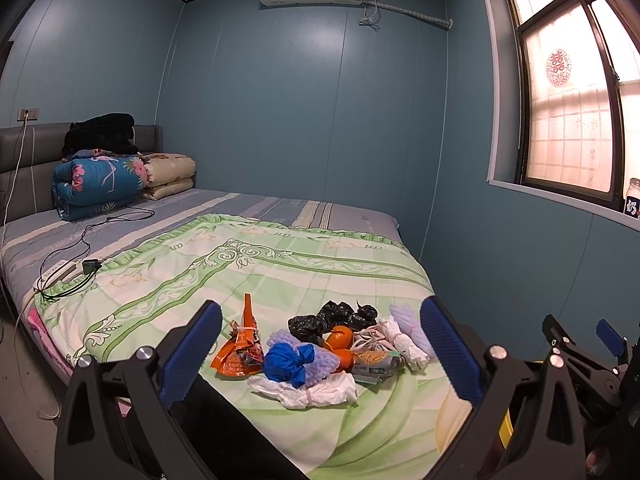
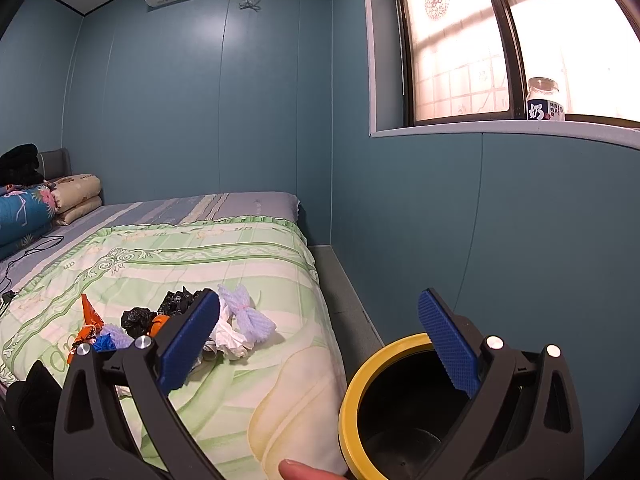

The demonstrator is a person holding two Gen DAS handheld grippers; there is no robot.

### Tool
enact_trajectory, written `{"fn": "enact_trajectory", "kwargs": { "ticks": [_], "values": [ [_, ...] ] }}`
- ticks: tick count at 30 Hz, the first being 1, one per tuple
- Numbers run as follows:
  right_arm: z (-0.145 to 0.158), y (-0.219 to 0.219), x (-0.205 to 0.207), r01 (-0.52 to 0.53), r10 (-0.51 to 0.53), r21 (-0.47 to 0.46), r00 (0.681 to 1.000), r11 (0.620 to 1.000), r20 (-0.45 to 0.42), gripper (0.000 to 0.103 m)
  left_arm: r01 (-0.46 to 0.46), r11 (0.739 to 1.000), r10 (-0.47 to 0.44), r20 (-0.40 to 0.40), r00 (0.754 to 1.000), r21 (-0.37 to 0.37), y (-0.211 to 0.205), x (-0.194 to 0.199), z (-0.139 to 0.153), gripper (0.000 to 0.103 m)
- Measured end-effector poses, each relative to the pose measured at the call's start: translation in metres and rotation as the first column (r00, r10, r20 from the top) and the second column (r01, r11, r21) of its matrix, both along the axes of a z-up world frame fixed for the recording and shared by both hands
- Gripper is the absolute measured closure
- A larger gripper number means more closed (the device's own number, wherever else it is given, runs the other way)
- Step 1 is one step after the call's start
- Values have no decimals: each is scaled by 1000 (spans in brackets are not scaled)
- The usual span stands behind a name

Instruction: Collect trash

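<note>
Blue-padded left gripper (image 1: 320,344), jaws spread wide and holding nothing, frames the heap of mixed trash (image 1: 324,346) at twelve o'clock on the pale green floral quilt (image 1: 280,264). Nearest its centreline lies the knotted blue plastic bag (image 1: 288,362); the heap's long axis runs nine to three. The right gripper (image 2: 320,344), likewise spread and unladen, sees the heap at ten o'clock and the yellow-rimmed black bin (image 2: 384,408) at five. The left gripper is judged nearer the heap.
</note>
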State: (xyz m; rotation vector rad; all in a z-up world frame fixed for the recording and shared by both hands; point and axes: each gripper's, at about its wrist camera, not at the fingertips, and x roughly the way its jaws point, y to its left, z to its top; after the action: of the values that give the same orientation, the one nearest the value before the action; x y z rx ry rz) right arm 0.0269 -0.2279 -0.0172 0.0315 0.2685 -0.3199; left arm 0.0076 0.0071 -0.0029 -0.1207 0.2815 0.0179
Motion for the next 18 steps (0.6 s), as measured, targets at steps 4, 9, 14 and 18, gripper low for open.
{"fn": "enact_trajectory", "kwargs": {
  "ticks": [4,9,14,18],
  "values": [
    [-1,0,1,0,0,0,1000,1000,-2,8,0,1000,0,0,1000,-1,0,0,0,7],
    [-1,-1,1,2,-2,2,1000,1000,-5,8,0,1000,0,-7,1000,-5,1,0,-1,7],
    [-2,0,2,2,-2,1,1000,1000,-9,8,-2,1000,1,-10,1000,-7,2,0,-1,7],
    [-3,0,3,3,-3,1,1000,1000,-11,8,0,1000,0,-15,1000,-10,2,1,-2,7]
  ]
}}
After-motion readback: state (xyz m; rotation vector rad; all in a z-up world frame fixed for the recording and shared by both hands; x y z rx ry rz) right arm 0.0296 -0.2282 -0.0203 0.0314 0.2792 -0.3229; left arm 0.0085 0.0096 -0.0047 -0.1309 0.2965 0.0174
